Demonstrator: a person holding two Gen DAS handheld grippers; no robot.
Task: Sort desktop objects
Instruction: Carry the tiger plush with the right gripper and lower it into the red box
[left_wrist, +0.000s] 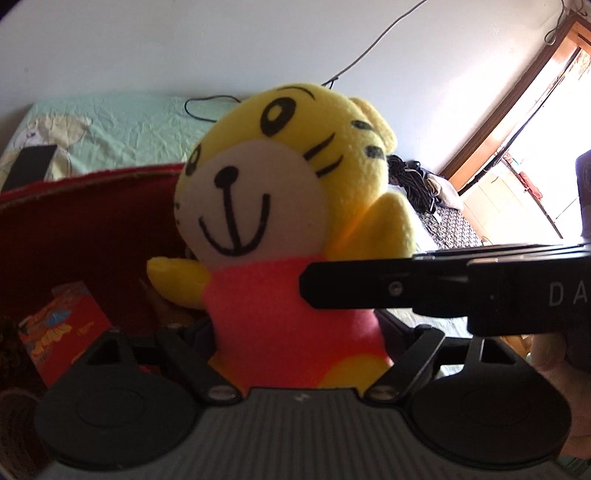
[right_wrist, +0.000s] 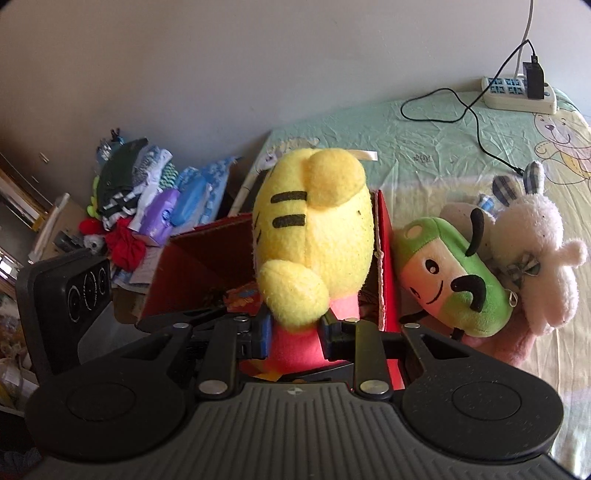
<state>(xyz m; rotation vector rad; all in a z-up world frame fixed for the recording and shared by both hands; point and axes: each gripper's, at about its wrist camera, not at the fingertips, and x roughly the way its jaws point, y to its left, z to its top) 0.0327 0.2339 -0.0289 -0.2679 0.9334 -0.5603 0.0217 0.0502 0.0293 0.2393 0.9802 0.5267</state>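
A yellow tiger plush (left_wrist: 280, 177) in a pink shirt faces the left wrist camera, upright above an open red box (left_wrist: 74, 229). My right gripper (right_wrist: 293, 332) is shut on the plush's pink body (right_wrist: 295, 350), blue pads pressing both sides. In the left wrist view one of its black fingers (left_wrist: 369, 284) crosses the shirt from the right. My left gripper (left_wrist: 295, 332) has its linkages spread wide, with the plush's lower body between them and the fingertips hidden. From the right wrist the tiger plush (right_wrist: 314, 229) shows its side, above the red box (right_wrist: 207, 251).
A green plush (right_wrist: 454, 273) and a white rabbit plush (right_wrist: 539, 251) lie right of the box on the pale green sheet (right_wrist: 424, 147). A power strip (right_wrist: 517, 92) and its cable lie farther back. Folded clothes (right_wrist: 147, 199) pile up at the left. A red packet (left_wrist: 62, 325) lies inside the box.
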